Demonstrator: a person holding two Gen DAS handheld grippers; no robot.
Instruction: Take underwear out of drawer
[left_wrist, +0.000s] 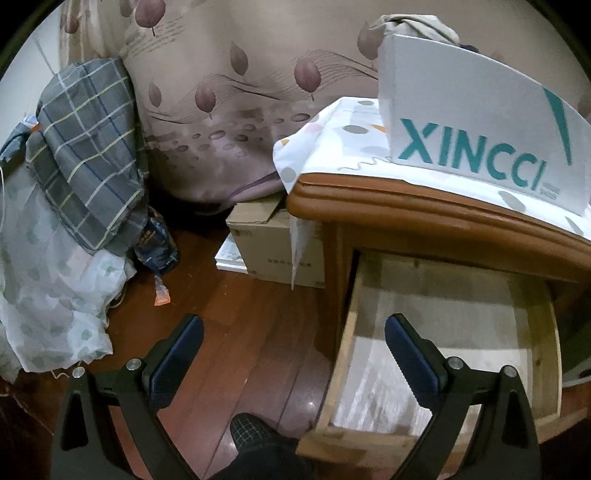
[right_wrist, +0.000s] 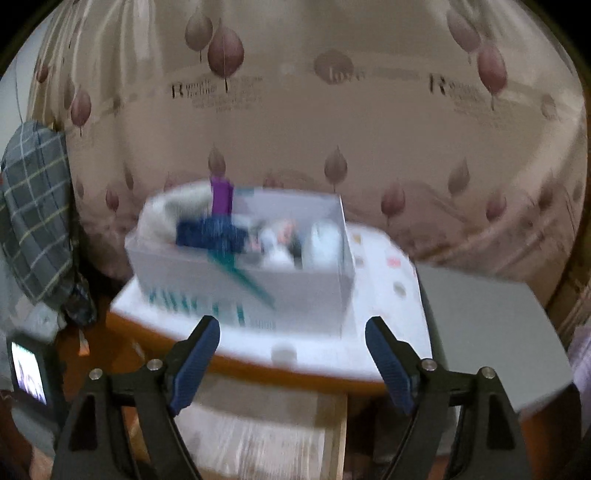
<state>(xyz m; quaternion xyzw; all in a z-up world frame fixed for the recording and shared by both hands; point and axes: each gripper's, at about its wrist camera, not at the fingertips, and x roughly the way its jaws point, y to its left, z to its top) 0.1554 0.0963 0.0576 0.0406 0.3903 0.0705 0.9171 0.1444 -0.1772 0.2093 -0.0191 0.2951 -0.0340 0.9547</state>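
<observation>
The pale wooden drawer (left_wrist: 546, 325) of a brown nightstand (left_wrist: 406, 218) stands pulled out. Only its lined bottom shows, and I see no clothing in it. My left gripper (left_wrist: 293, 321) is open and holds nothing, with one finger over the floor and the other over the drawer. On the nightstand top stands a white box (left_wrist: 461, 122) with teal letters. The right wrist view is blurred. In it the box (right_wrist: 295, 295) holds a dark blue garment (right_wrist: 210, 232) among other items. My right gripper (right_wrist: 291, 321) hangs open and empty before the box, above the drawer (right_wrist: 336, 424).
A cardboard box (left_wrist: 273, 243) sits on the wood floor (left_wrist: 240, 350) left of the nightstand. A grey plaid cloth (left_wrist: 88, 147) drapes over a pile at far left. A leaf-print curtain (left_wrist: 240, 92) hangs behind. A grey flat lid (right_wrist: 487, 332) lies right of the box.
</observation>
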